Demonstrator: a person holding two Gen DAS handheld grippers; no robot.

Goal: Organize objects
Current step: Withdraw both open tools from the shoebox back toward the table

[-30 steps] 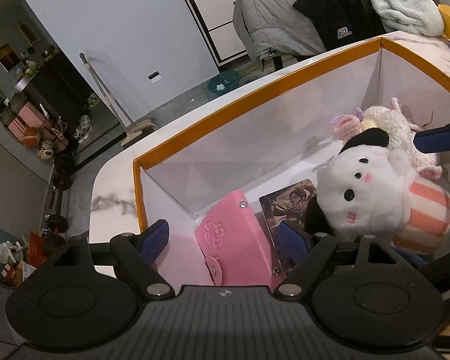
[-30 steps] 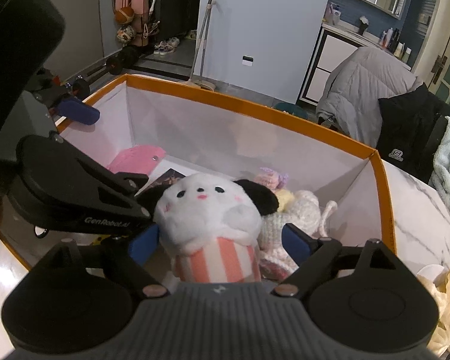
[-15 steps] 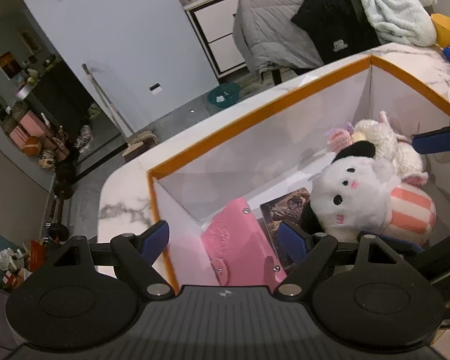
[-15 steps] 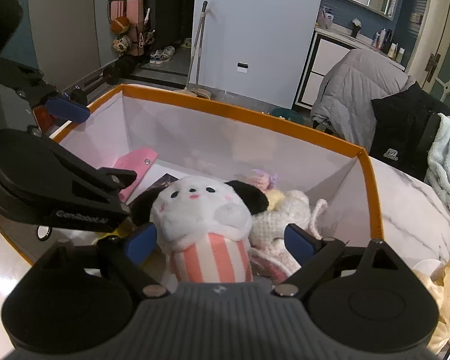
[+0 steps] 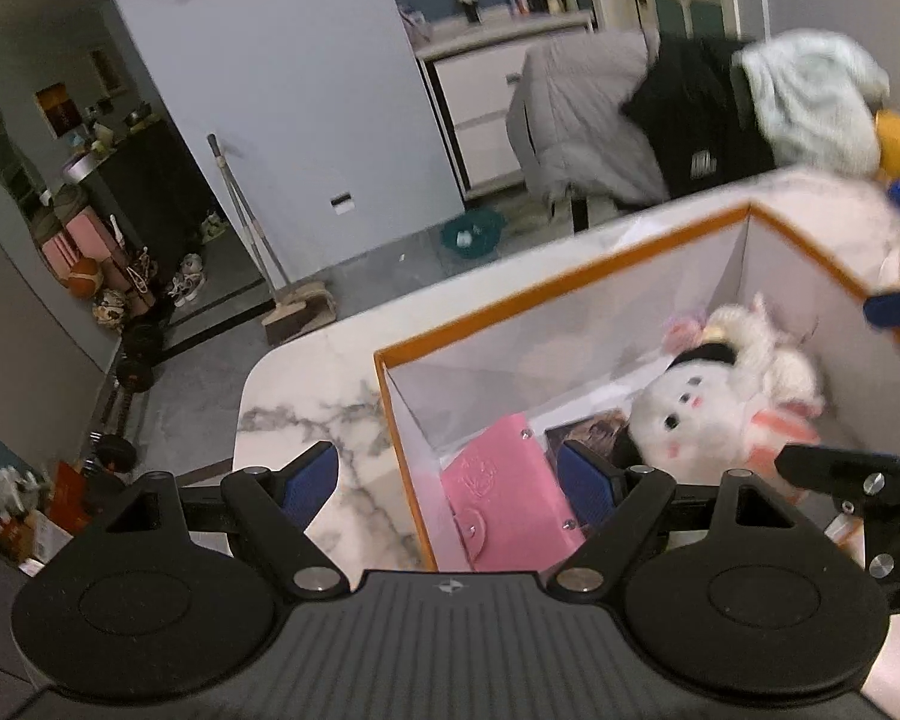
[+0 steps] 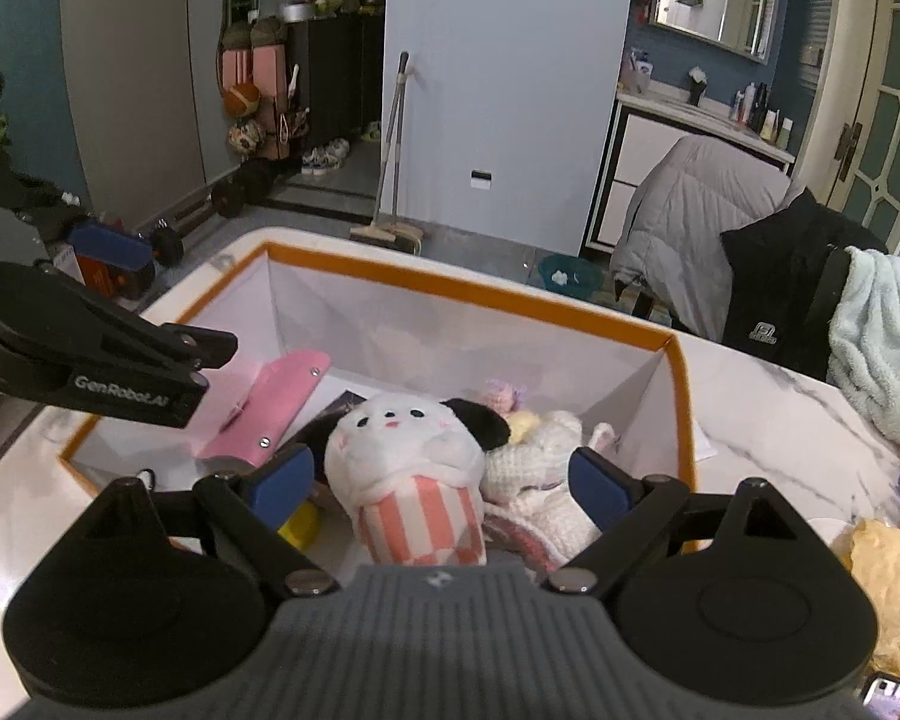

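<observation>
From the left wrist the left gripper [image 5: 447,477] hangs wide open and empty straddling the orange-rimmed box [image 5: 546,288] wall — could snag it — and from the right wrist the right gripper [image 6: 441,483] gapes empty over the plush [image 6: 411,456] inside the box, so it might clip it.

Each black hand-held gripper [image 6: 441,483] has blue pads, silver screws, apparently "GenRobot.AI" lettering

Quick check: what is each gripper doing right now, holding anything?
Left gripper: open, holding nothing.
Right gripper: open, holding nothing; the plush toy lies in the box.
</observation>
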